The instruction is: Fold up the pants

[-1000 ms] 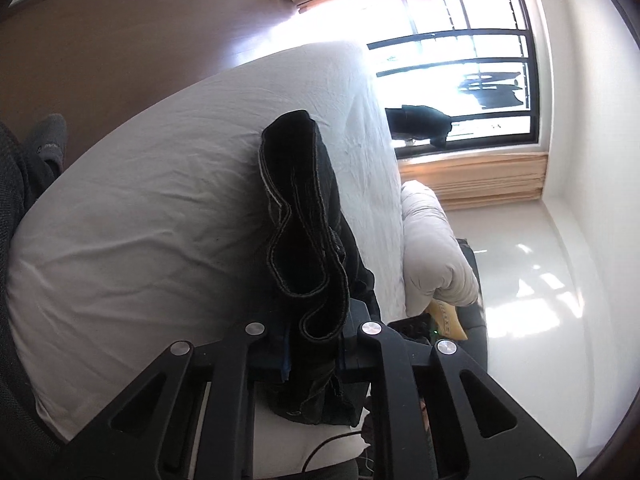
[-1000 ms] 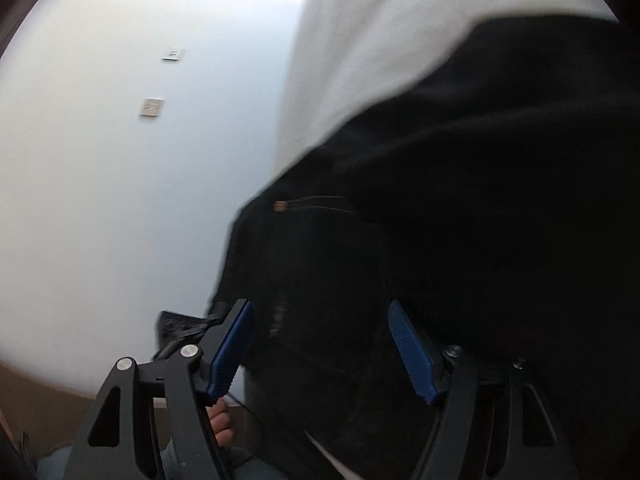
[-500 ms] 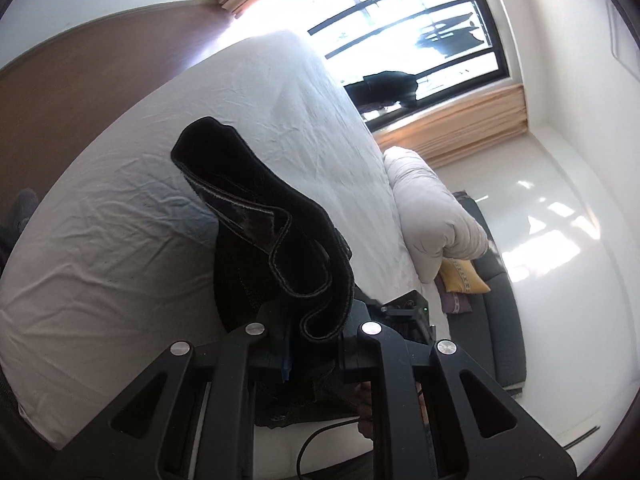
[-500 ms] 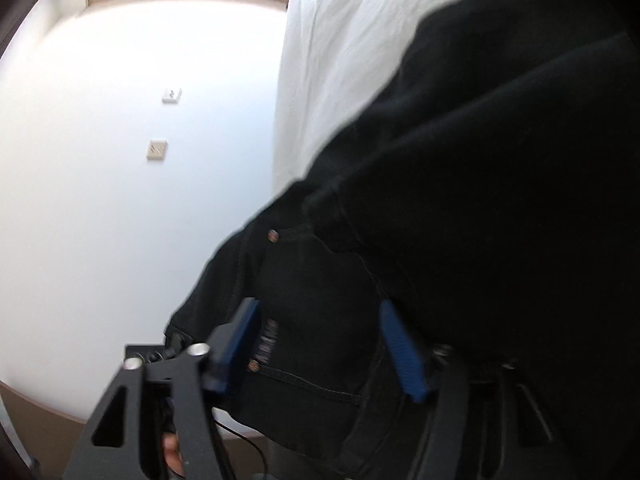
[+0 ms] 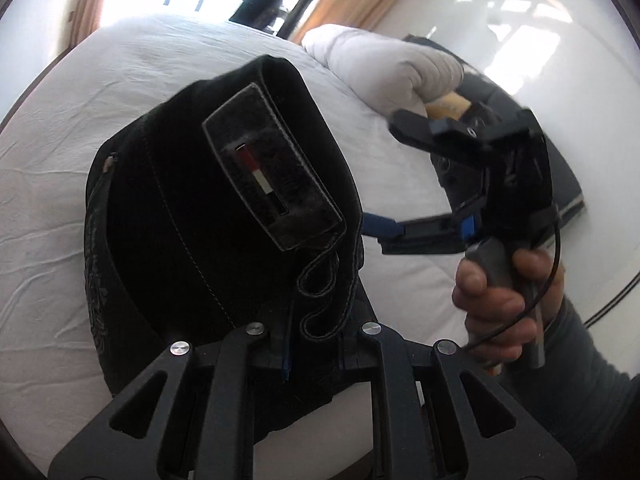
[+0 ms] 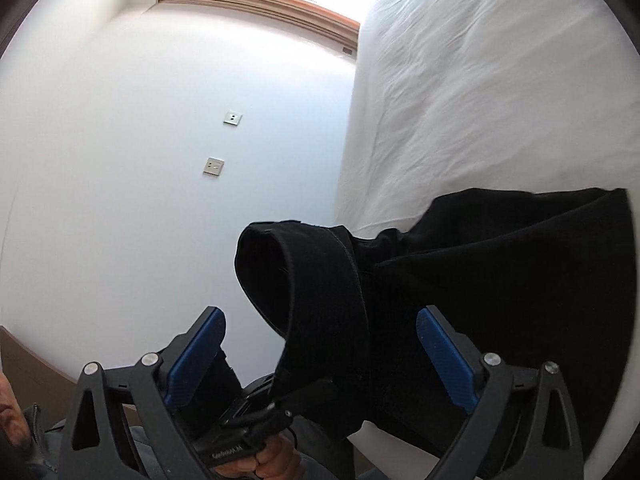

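Black denim pants (image 5: 208,240) with a stitched waistband patch bunch up straight ahead of my left gripper (image 5: 312,344), whose fingers are pinched together on a fold of the fabric, with the white wrinkled bed sheet (image 5: 80,128) beyond. My right gripper (image 6: 320,356) has its blue-padded fingers (image 6: 196,356) spread wide, a rolled edge of the pants (image 6: 460,280) hanging between them without either pad pressing it. Off to my left gripper's right side, my right hand (image 5: 496,304) grips the other tool's handle.
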